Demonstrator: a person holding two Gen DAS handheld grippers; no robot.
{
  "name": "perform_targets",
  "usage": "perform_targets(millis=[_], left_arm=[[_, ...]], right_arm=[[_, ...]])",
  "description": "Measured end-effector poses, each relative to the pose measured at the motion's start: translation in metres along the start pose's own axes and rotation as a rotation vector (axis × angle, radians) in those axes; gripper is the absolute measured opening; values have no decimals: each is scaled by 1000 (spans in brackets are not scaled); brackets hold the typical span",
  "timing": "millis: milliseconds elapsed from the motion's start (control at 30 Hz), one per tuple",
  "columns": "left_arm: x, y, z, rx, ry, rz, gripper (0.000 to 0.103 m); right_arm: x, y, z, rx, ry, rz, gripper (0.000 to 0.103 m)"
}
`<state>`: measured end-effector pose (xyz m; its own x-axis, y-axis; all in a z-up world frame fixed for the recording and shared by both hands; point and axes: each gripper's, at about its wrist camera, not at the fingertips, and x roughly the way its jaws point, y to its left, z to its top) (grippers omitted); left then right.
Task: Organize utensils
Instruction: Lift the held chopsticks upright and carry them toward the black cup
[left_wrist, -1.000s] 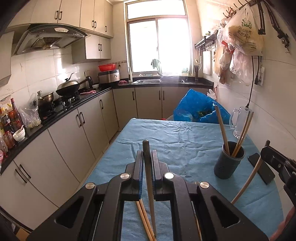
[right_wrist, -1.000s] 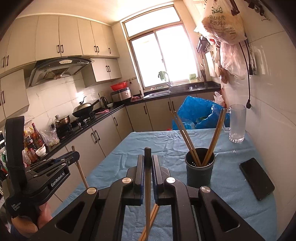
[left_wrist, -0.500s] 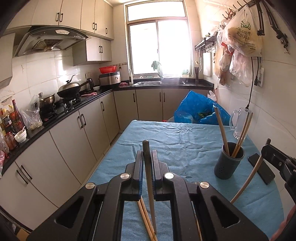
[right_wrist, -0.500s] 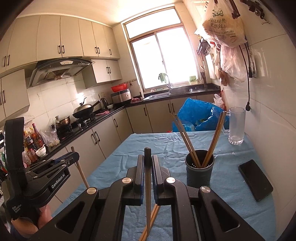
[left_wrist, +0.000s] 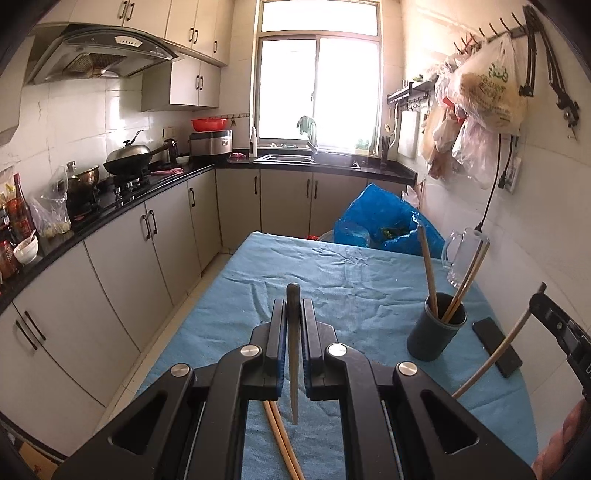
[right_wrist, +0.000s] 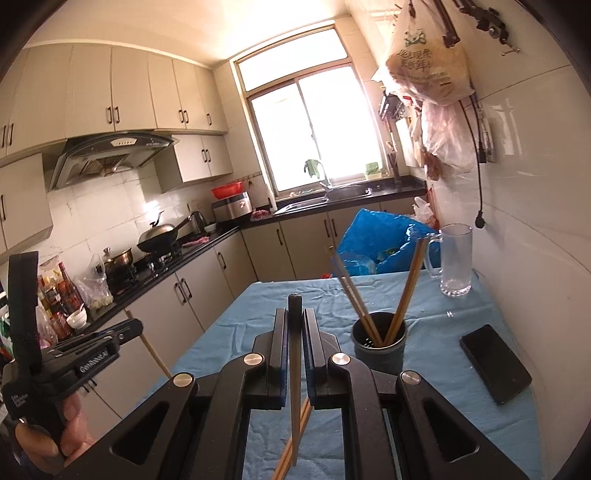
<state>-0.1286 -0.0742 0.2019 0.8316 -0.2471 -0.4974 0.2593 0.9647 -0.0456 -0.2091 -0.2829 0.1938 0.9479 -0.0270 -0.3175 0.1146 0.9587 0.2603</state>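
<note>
Both tools were gripping! The left gripper (left_wrist: 293, 314) was clamped on one chopstick (left_wrist: 293, 362), its dark end poking up past the fingertips, its thin end hanging down over the blue tablecloth (left_wrist: 332, 280). The right gripper (right_wrist: 294, 325) was pinched on another chopstick (right_wrist: 295, 387) the same way. The dark cup (right_wrist: 378, 345), already holding several chopsticks, stood just right of the right gripper, ahead of it. Two loose chopsticks (left_wrist: 280, 435) lay on the cloth well short of the cup, below the left gripper.
</note>
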Motion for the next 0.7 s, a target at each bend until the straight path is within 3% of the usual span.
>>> perform_targets(millis=[700], left_arm=[[-5, 2, 18, -33, 1, -46, 7]], right_arm=[[-16, -41, 17, 78, -50, -70, 8]])
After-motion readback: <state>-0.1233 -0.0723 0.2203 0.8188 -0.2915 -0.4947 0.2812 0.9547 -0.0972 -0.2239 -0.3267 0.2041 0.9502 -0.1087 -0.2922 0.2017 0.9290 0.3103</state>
